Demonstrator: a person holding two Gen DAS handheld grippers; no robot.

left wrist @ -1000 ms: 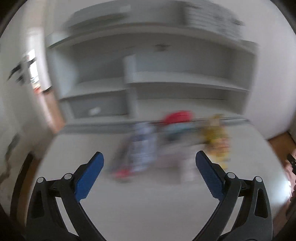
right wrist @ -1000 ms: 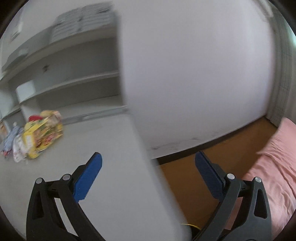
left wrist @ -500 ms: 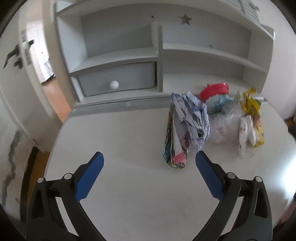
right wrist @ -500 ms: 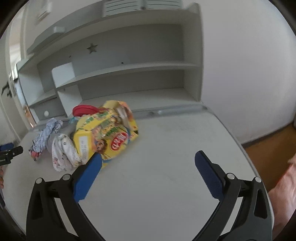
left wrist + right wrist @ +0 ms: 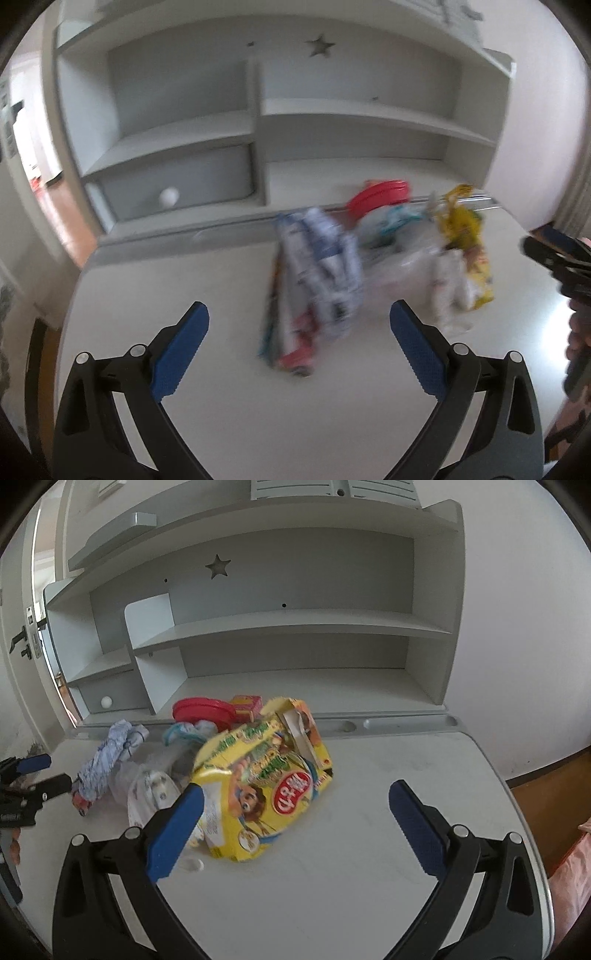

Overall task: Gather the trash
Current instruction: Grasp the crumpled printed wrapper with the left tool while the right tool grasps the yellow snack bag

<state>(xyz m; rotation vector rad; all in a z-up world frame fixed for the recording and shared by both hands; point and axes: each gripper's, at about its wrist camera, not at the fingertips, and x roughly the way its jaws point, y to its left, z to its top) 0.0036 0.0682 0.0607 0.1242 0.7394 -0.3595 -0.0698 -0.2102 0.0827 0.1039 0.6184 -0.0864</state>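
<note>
White desk [image 5: 388, 812]; crushed yellow box [image 5: 258, 786].

Trash pile [image 5: 207, 771] on desk [image 5: 388, 775], before shelves [image 5: 288, 627]

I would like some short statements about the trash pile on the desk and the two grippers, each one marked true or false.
1. Both grippers are open and hold nothing. True: the left gripper and right gripper are open.
2. The yellow snack box stands on a shelf. False: it lies on the desk.
3. A red lid lies behind the pile. True.
4. The drawer with the white knob is pulled open. False: it is shut.
5. The crumpled blue-white wrapper lies right of the yellow box. False: it lies left of it.
</note>
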